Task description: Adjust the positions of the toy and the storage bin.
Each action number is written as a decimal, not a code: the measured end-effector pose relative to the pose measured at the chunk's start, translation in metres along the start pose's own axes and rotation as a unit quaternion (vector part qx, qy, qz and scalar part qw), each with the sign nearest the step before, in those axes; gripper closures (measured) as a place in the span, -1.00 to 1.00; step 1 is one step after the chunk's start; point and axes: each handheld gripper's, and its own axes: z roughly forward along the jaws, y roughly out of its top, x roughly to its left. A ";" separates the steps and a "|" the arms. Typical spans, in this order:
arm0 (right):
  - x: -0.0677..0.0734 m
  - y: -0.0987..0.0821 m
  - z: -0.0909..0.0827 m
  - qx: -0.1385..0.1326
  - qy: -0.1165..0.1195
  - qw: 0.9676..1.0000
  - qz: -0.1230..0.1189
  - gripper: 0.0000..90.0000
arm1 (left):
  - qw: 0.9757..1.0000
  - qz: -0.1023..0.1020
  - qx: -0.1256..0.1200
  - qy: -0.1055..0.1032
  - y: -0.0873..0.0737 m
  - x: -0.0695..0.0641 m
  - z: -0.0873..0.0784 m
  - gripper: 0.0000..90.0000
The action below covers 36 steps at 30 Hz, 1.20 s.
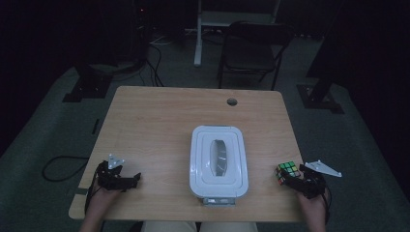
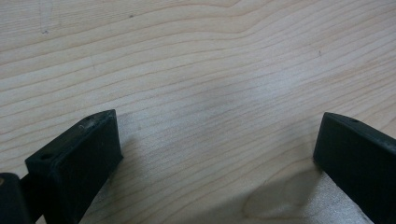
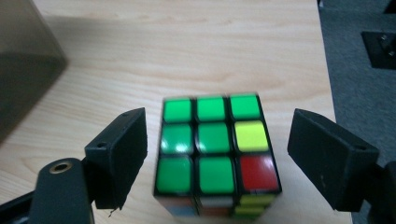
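Note:
A colour-scrambled puzzle cube (image 1: 287, 170) sits on the wooden table (image 1: 159, 116) near its right front corner. In the right gripper view the cube (image 3: 217, 149) shows a mostly green top face with one yellow and one red tile. My right gripper (image 3: 219, 123) straddles it, jaws spread with a gap on each side, so the pads do not press it. In the high view that gripper (image 1: 291, 177) comes in from the lower right. My left gripper (image 1: 133, 180) rests near the left front edge, open over bare wood (image 2: 219, 126).
A white lidded container (image 1: 218, 164) stands in the middle of the table's front half; its translucent wall (image 3: 23, 60) appears left of the cube. A cable hole (image 1: 232, 102) lies near the far edge. A folding chair (image 1: 251, 48) stands beyond the table.

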 end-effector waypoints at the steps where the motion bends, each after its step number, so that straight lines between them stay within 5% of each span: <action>1: 0.001 0.003 0.000 -0.005 0.000 1.000 -0.005 -0.60 | 1.000 -0.001 0.001 0.001 0.000 0.000 0.000 -0.97; 18: 0.045 0.033 0.020 -0.020 0.057 0.996 -0.072 -0.69 | 1.000 -0.011 0.000 0.010 -0.001 -0.003 -0.001 -0.97; 25: 0.064 0.032 0.032 -0.018 0.084 0.991 -0.104 -0.69 | 0.999 0.016 -0.004 -0.028 -0.001 -0.004 -0.002 -0.97; 36: 0.086 0.019 0.056 0.009 0.108 0.987 -0.121 -0.69 | 0.998 0.041 -0.002 -0.038 -0.001 -0.008 -0.001 -0.97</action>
